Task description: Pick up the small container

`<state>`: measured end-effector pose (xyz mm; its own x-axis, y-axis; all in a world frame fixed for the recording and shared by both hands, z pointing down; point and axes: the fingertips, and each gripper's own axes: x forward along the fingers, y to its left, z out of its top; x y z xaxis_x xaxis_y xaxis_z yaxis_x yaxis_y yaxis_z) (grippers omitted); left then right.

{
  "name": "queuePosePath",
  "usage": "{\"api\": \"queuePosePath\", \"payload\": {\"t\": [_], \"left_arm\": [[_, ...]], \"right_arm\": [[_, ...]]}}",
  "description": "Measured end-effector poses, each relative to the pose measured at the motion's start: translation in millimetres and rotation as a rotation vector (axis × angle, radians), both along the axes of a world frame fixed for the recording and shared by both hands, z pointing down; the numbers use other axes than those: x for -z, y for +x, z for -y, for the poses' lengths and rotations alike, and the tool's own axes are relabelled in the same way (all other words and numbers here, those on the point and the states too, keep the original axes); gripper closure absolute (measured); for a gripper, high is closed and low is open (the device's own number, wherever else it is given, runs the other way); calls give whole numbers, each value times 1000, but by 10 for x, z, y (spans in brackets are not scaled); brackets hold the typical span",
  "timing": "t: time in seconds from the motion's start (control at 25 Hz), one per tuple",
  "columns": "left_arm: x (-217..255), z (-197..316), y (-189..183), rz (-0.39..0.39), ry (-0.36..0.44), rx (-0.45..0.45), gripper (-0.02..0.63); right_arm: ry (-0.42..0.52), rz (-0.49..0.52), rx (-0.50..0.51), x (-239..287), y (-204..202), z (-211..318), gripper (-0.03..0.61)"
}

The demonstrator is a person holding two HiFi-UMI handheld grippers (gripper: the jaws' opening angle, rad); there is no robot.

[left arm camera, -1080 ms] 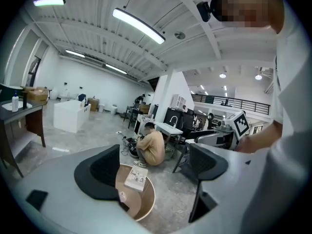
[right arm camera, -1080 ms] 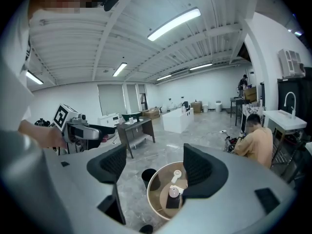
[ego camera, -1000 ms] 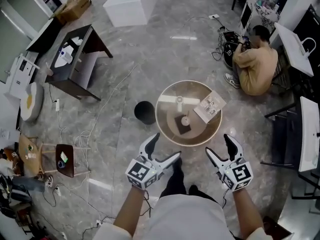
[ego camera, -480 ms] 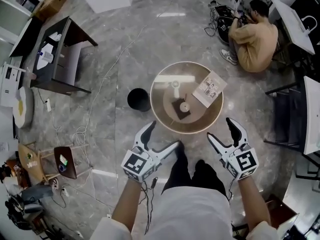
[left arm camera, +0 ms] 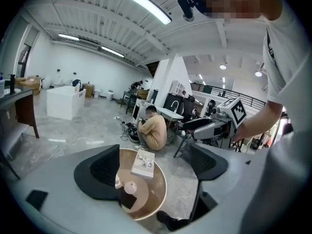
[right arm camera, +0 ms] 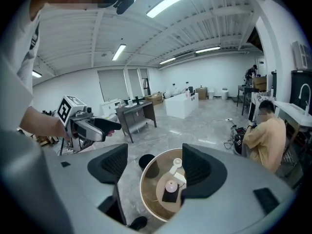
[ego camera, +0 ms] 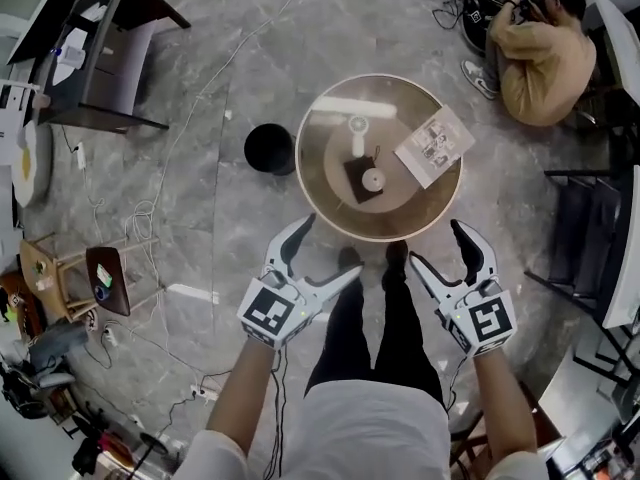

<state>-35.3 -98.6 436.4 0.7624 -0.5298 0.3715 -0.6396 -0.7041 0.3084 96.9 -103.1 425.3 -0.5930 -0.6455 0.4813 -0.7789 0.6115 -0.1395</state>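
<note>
The small container (ego camera: 372,179), round and pale, stands on a dark square mat (ego camera: 356,182) on the round wooden table (ego camera: 320,193). My left gripper (ego camera: 330,248) is open just short of the table's near rim. To its right my right gripper (ego camera: 437,246) is open too; its jaws have just closed slightly, with nothing between them. Both are apart from the container. In the left gripper view the container (left arm camera: 130,186) lies low between the jaws of the left gripper (left arm camera: 156,165). The right gripper view frames the container (right arm camera: 170,185) between the jaws of the right gripper (right arm camera: 153,165).
A booklet (ego camera: 434,146) and a small white fan (ego camera: 358,123) also lie on the table. A black bin (ego camera: 268,148) stands on the floor at its left. A person (ego camera: 545,48) crouches at the far right. Chairs (ego camera: 590,238) are at the right, a desk (ego camera: 100,48) and stool (ego camera: 105,278) at the left, with cables across the floor.
Both grippers have come down and nearer to the table, still open. The table has slid up the head view, and the person's feet now stand at its near rim.
</note>
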Motion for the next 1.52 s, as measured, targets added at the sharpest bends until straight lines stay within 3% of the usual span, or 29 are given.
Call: {"api": "queuePosePath", "payload": {"t": [0.28, 0.88, 1.52], "left_arm": [[-649, 95, 115, 36, -27, 25, 163], [-2254, 314, 379, 101, -127, 76, 152], [-3466, 438, 536, 79, -174, 39, 152]], "right_arm": [[-24, -13, 91, -480, -96, 238, 230], [-123, -27, 256, -2161, -121, 642, 239], [-151, -56, 381, -3478, -351, 883, 255]]}}
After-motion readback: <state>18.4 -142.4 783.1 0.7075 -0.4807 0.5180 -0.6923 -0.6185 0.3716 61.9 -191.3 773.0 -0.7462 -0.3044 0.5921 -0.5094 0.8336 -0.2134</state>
